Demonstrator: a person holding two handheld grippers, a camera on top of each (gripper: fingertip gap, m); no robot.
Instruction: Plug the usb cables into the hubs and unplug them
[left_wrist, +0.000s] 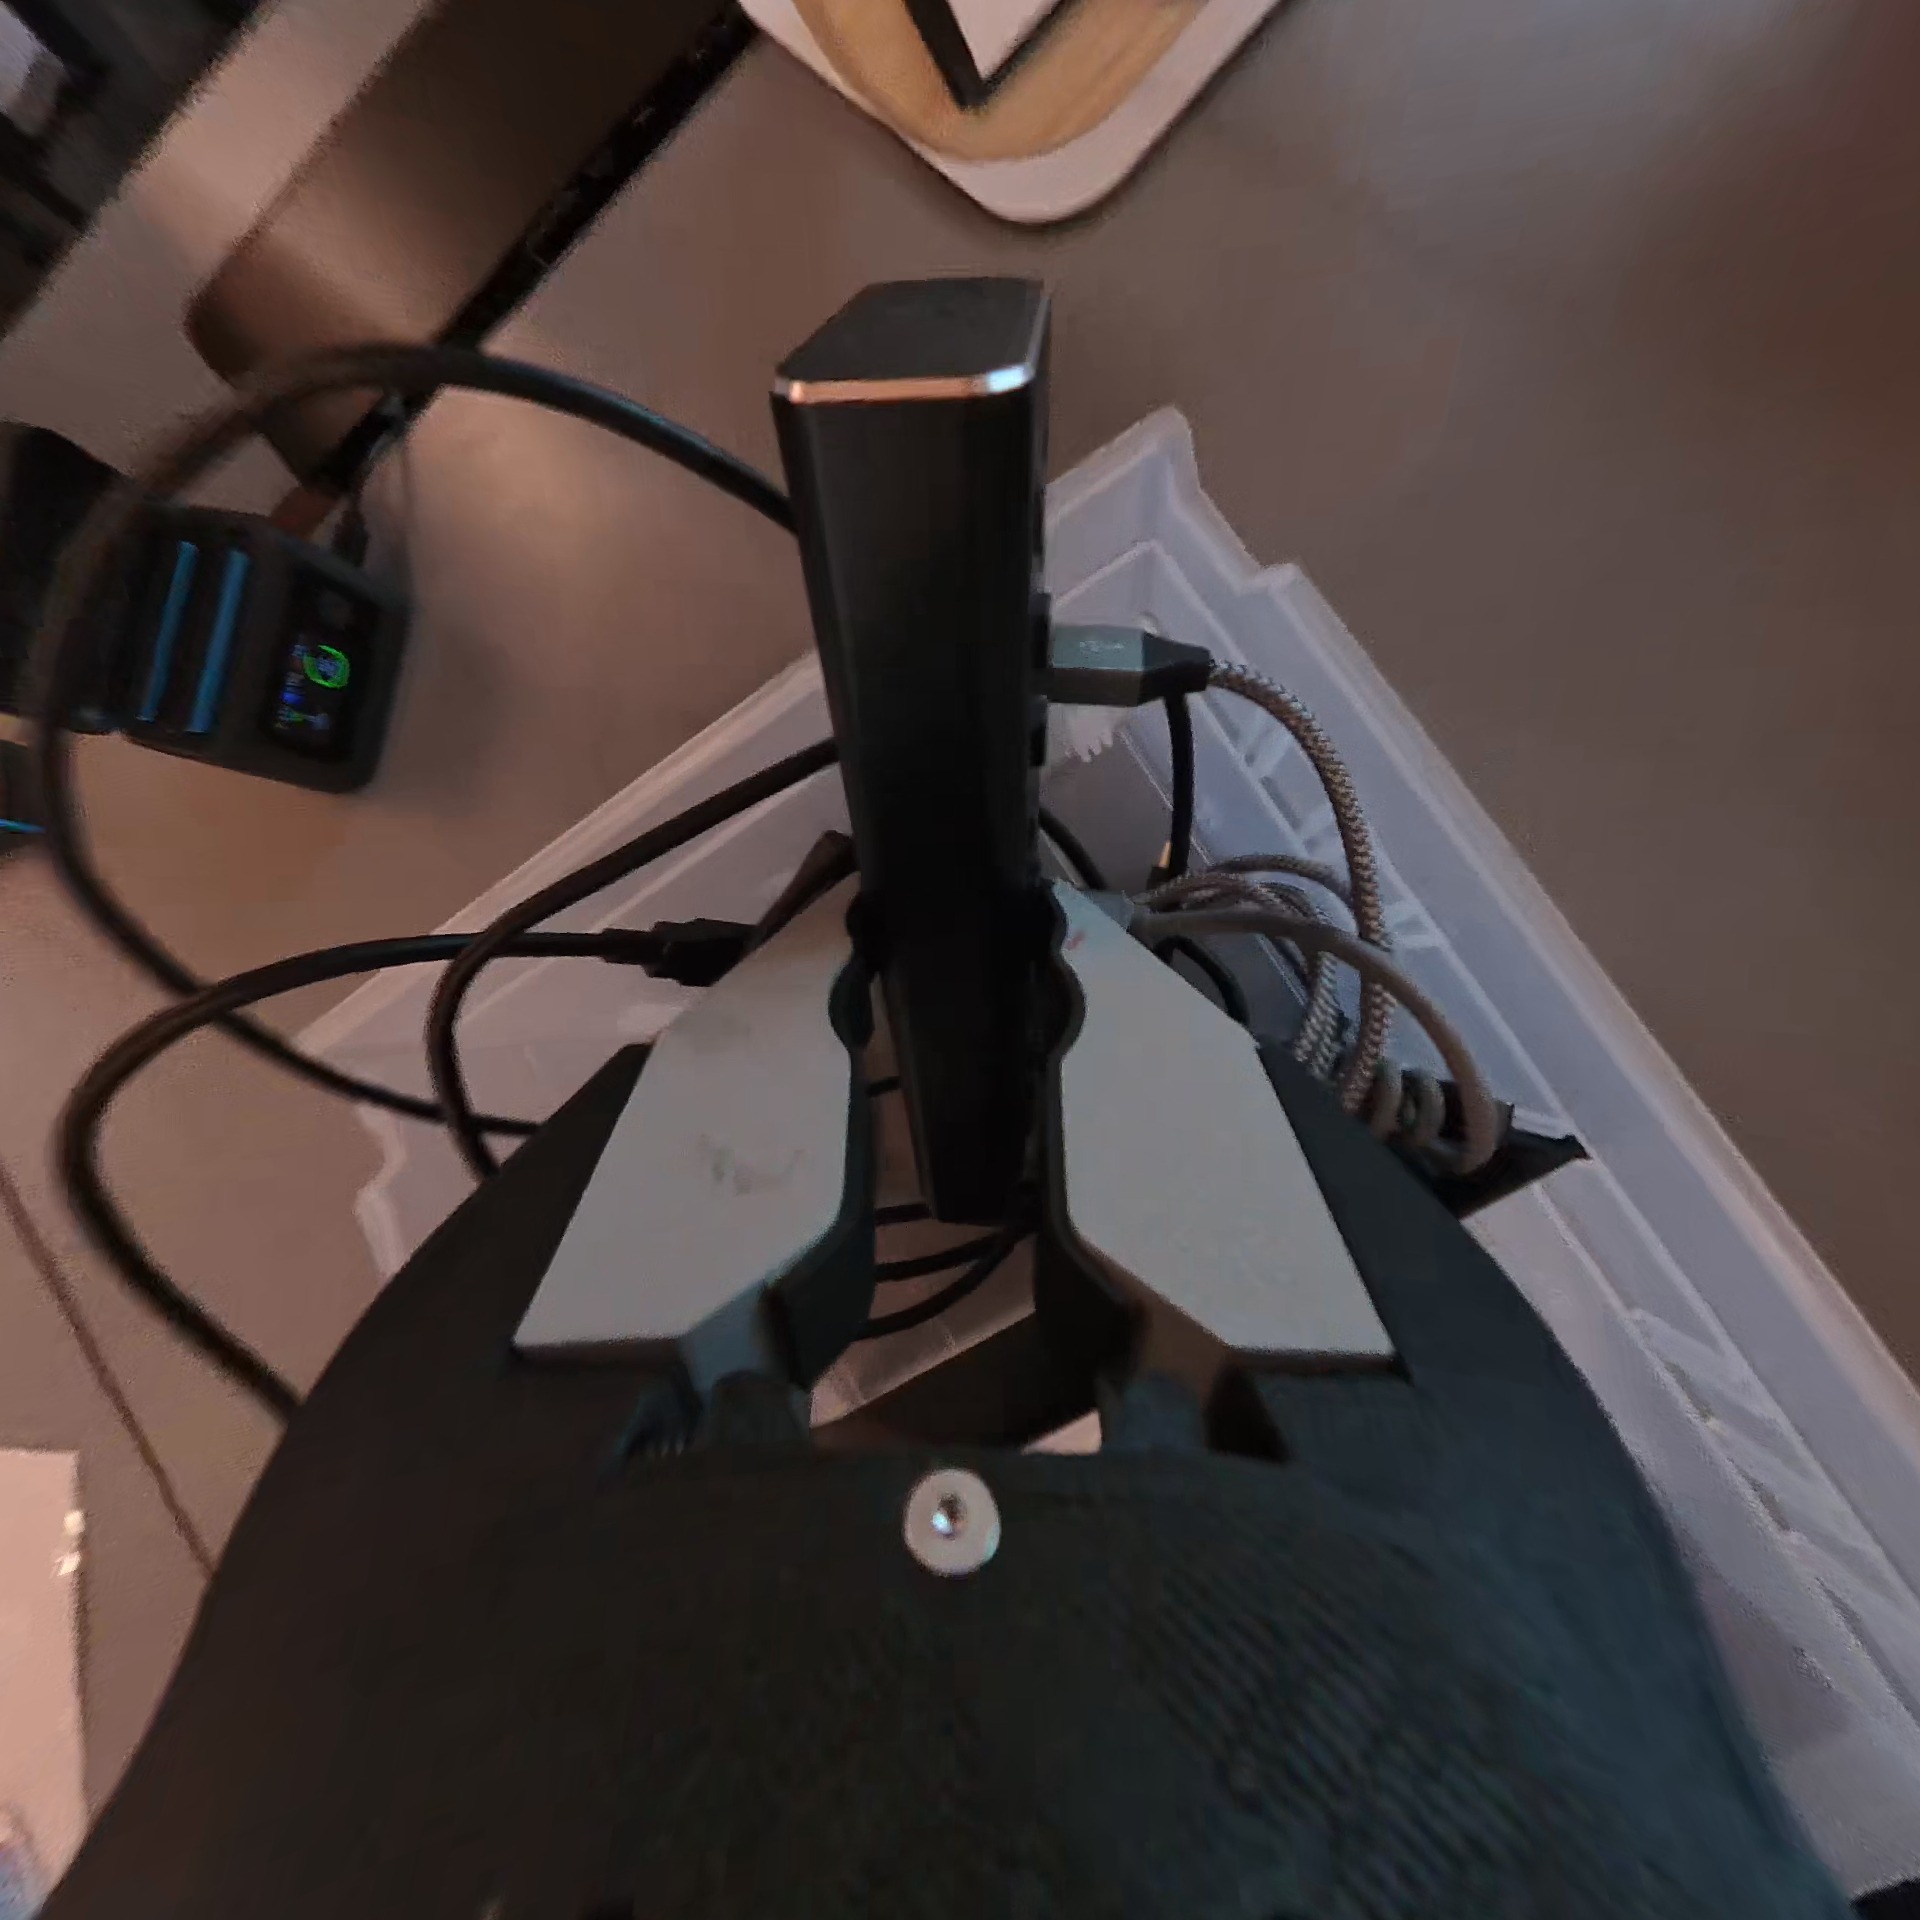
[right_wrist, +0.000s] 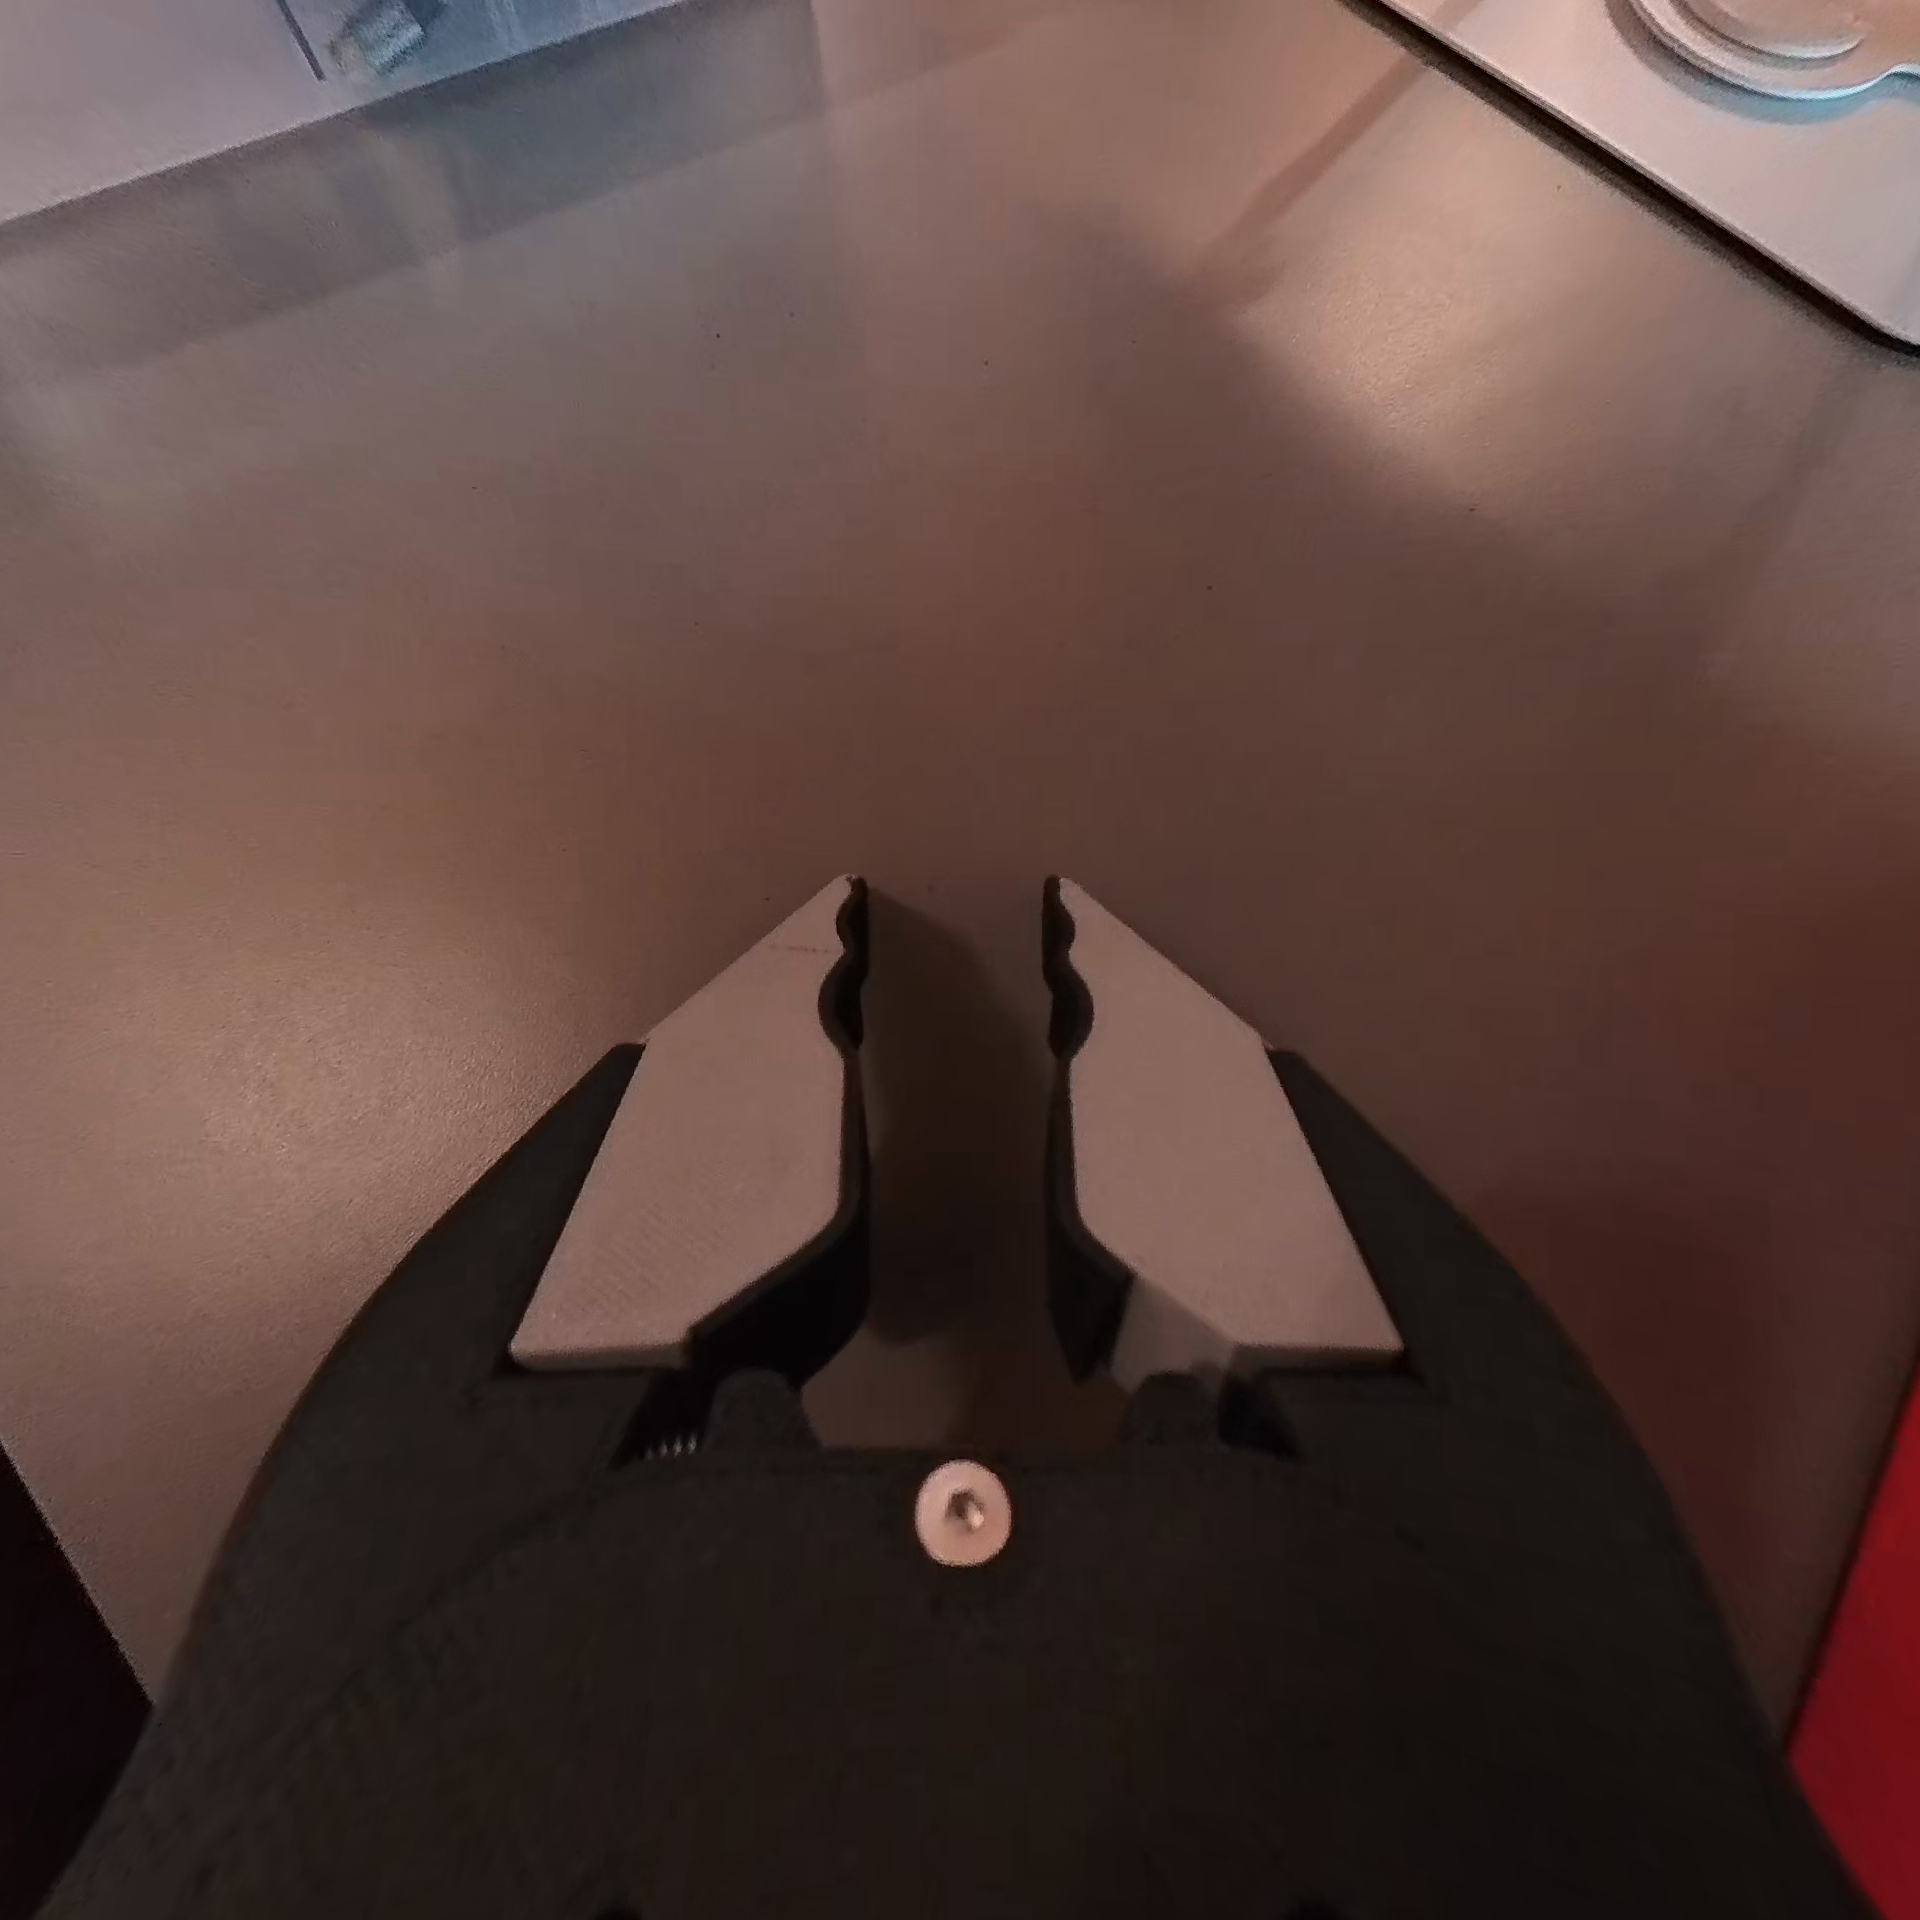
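My left gripper (left_wrist: 954, 914) is shut on a long black USB hub (left_wrist: 914, 623), held on end above a clear plastic tray (left_wrist: 1455, 831). A grey braided USB cable's plug (left_wrist: 1117, 665) sits in a port on the hub's right side, and the cable (left_wrist: 1351, 831) trails down into the tray in coils. A second black hub (left_wrist: 244, 649) with blue ports and a small lit screen stands on the table at left, with black cables (left_wrist: 582, 400) looping around it. My right gripper (right_wrist: 954, 894) is open and empty above bare table.
A pale wooden board (left_wrist: 1039, 135) lies at the top of the left wrist view. In the right wrist view a grey tray (right_wrist: 1662, 145) sits at the top right, a pale box (right_wrist: 260, 125) at the top left, and a red object (right_wrist: 1870, 1662) at the right edge. Spacing between my two grippers at the tips: around 35 centimetres.
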